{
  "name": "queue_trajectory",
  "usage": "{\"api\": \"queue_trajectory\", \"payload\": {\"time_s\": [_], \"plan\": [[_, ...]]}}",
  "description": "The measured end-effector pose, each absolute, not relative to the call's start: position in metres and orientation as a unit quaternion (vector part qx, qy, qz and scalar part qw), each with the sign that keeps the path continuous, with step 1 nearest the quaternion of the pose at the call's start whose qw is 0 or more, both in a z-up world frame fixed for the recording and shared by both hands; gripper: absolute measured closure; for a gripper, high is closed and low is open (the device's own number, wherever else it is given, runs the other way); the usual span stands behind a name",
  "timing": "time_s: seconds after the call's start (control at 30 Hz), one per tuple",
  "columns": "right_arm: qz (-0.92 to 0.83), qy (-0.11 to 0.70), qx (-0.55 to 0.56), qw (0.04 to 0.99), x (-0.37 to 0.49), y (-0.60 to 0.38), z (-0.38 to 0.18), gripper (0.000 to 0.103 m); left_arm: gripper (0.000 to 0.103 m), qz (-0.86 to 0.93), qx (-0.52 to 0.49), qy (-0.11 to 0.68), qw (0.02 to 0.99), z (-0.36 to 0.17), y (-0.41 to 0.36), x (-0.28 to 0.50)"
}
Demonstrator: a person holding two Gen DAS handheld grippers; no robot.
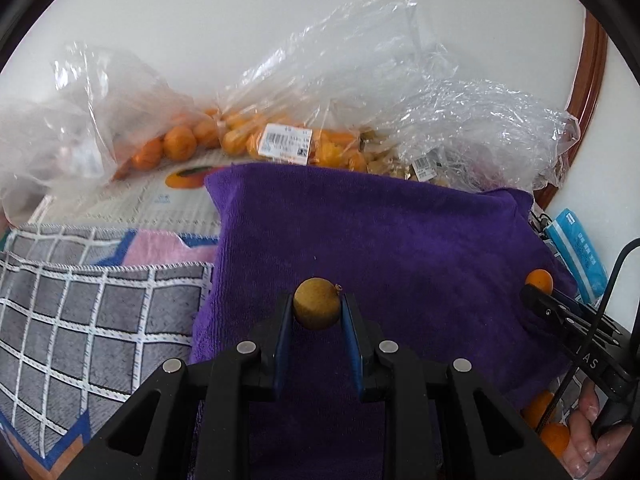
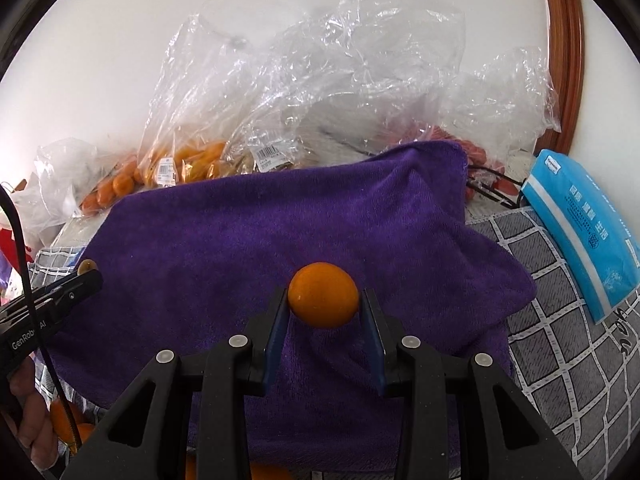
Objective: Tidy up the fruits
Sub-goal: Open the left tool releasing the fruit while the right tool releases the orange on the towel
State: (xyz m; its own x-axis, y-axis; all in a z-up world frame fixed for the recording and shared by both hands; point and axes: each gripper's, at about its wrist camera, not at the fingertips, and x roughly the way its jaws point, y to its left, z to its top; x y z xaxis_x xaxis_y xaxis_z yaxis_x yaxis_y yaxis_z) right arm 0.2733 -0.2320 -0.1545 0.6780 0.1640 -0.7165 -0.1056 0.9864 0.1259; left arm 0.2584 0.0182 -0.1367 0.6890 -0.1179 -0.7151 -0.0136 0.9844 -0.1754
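My left gripper (image 1: 317, 306) is shut on a small brown round fruit (image 1: 317, 303) and holds it above a purple towel (image 1: 380, 232). My right gripper (image 2: 324, 300) is shut on a small orange fruit (image 2: 323, 294) over the same purple towel (image 2: 260, 236). In the left wrist view the right gripper (image 1: 538, 294) shows at the right edge with its orange fruit (image 1: 540, 279). In the right wrist view the left gripper (image 2: 86, 276) shows at the left with the brown fruit (image 2: 87, 267).
Clear plastic bags of orange fruits (image 1: 180, 142) and other bagged fruits (image 2: 192, 164) lie behind the towel against the white wall. A grey checked cloth (image 1: 80, 312) lies left, a blue tissue pack (image 2: 580, 224) right. Loose oranges (image 1: 554, 436) sit at the lower right.
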Motion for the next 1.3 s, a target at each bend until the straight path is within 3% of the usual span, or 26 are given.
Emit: {"api": "queue_trajectory", "payload": {"time_s": [0.37, 0.47, 0.6, 0.8, 1.1, 1.3], "plan": [[0.071, 0.397, 0.027, 0.915, 0.274, -0.229, -0.154, 0.066, 0.08, -0.031, -0.087, 0.406, 0.909, -0.14, 0.019, 0.26], [0.07, 0.391, 0.025, 0.917, 0.271, -0.229, -0.15, 0.056, 0.079, -0.032, -0.088, 0.407, 0.909, -0.141, 0.02, 0.261], [0.065, 0.378, 0.027, 0.923, 0.267, -0.231, -0.143, 0.047, 0.065, -0.033, -0.089, 0.395, 0.914, -0.137, 0.019, 0.257], [0.063, 0.346, 0.05, 0.935, 0.255, -0.238, -0.124, 0.047, 0.059, -0.035, -0.086, 0.366, 0.926, -0.12, 0.015, 0.246], [0.084, 0.338, 0.074, 0.935, 0.217, -0.24, -0.086, 0.047, 0.059, -0.027, -0.097, 0.312, 0.945, -0.081, 0.015, 0.217], [0.044, 0.33, 0.018, 0.943, 0.172, -0.239, -0.072, 0.047, 0.059, -0.027, -0.088, 0.291, 0.952, -0.06, 0.014, 0.176]]}}
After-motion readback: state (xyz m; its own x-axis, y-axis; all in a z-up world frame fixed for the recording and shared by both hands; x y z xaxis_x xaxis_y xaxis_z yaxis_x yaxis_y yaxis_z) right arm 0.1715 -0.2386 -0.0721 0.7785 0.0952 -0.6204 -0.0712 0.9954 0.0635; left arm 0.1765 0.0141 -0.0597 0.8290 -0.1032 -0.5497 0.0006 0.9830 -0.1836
